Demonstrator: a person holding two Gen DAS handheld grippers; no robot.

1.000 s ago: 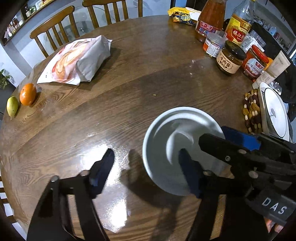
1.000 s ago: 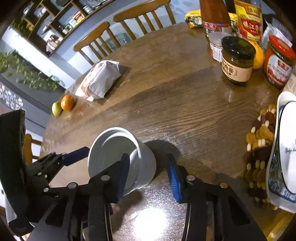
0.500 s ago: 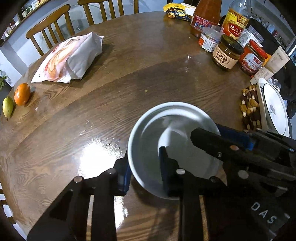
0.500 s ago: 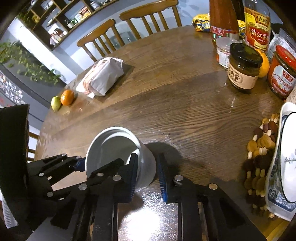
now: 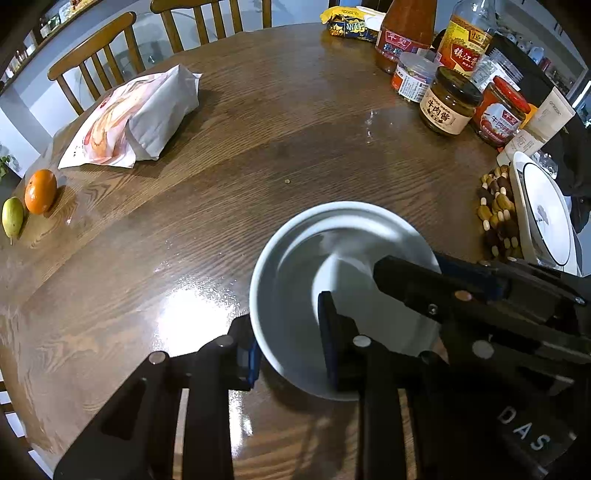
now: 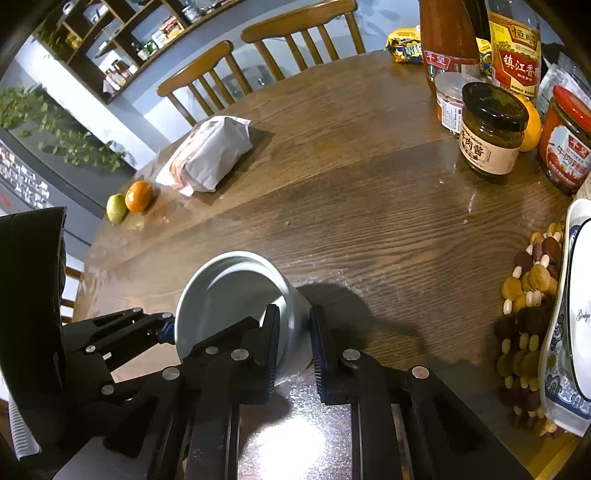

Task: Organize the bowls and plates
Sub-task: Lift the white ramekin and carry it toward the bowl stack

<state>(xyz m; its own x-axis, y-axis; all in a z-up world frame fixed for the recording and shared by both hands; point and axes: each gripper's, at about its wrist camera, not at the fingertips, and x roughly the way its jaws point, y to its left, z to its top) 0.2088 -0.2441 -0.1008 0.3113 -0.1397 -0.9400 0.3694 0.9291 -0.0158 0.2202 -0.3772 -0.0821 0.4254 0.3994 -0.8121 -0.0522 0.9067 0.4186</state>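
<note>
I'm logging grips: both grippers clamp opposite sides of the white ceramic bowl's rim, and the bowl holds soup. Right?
Not quite. The white ceramic bowl is empty, as the left wrist view shows. The left gripper and the right gripper do each clamp its rim on opposite sides.

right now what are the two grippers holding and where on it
Both hold the white bowl by its rim: the left gripper at the near-left wall, the right gripper on the opposite wall.

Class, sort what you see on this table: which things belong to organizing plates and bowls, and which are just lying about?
Belongs to the job:
white bowl, clamped by left tongs and right tongs
patterned plate

Lying about:
sauce jars
bottles
white bag
orange
beaded trivet
</note>
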